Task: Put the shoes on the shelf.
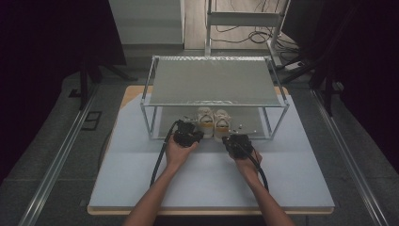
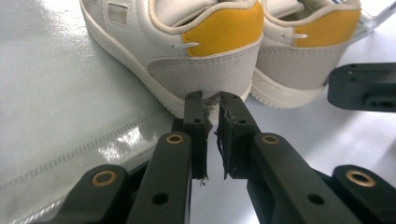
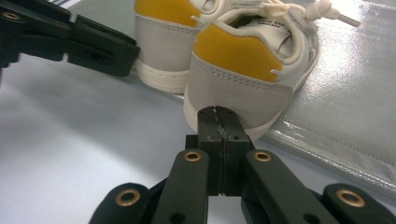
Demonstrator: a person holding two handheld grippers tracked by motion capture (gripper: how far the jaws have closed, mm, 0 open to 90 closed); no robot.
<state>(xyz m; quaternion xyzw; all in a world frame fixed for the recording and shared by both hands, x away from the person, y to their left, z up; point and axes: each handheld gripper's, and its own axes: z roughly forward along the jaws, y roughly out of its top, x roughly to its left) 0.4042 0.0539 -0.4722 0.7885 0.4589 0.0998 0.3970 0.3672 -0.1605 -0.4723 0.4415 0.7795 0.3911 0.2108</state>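
Two shoes, two closed grippers at their heels.
Left gripper [image 2: 212,105] and right gripper [image 3: 218,116] press empty-jawed against left shoe [image 2: 187,51] and right shoe [image 3: 243,70]; off-centre pushing could skew either.

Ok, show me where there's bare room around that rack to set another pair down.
The rack's top shelf is bare edge to edge. On the mat, wide free patches lie left of the left hand-held gripper and right of the right hand-held gripper. It is crowded at the lower shelf's front middle, where the shoes sit with both grippers at their heels.
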